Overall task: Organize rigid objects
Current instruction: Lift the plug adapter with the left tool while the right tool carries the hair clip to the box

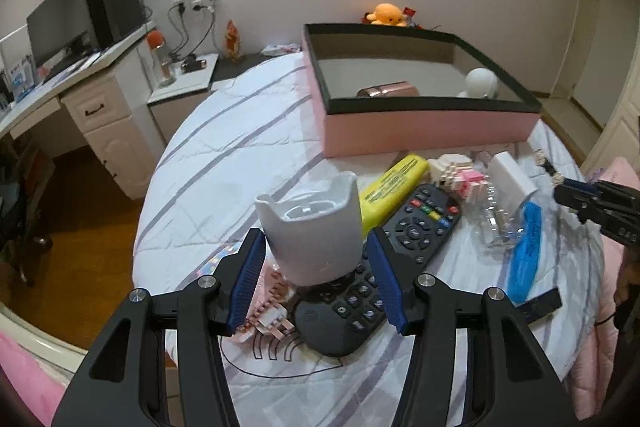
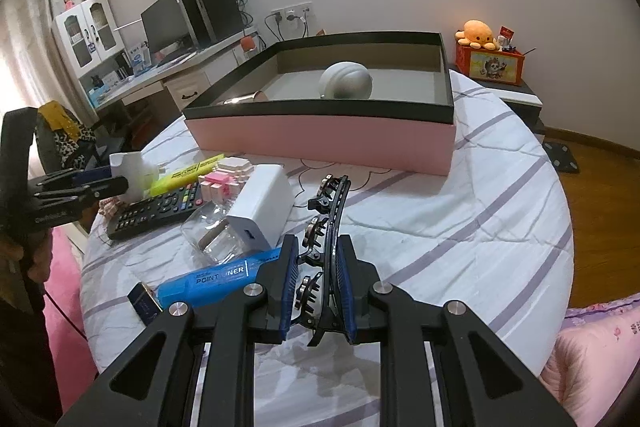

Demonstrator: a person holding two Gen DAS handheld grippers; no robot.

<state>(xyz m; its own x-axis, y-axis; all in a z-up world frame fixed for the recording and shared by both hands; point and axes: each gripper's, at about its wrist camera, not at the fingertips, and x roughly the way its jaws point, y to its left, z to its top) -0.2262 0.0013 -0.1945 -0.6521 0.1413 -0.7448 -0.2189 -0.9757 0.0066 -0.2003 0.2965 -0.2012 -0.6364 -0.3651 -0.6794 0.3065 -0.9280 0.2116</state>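
My left gripper [image 1: 316,243] is shut on a white plastic cup-shaped holder [image 1: 310,227] and holds it above a black remote [image 1: 384,259]. It also shows at the left of the right wrist view [image 2: 96,183] with the holder [image 2: 134,171]. My right gripper [image 2: 316,263] is shut on a black curved hair clip with metal studs [image 2: 328,215], held just above the bed. The pink box with a black rim [image 1: 420,127], [image 2: 320,139] stands beyond and holds a white round object [image 2: 346,81] and a rose-gold case [image 1: 388,91].
On the striped sheet lie a yellow marker [image 1: 392,183], a pink-and-white block toy [image 1: 460,175], a white charger [image 2: 260,211], a clear plastic case [image 2: 212,235], a blue marker [image 2: 216,279] and a small dark box [image 2: 144,303]. A desk stands at the left.
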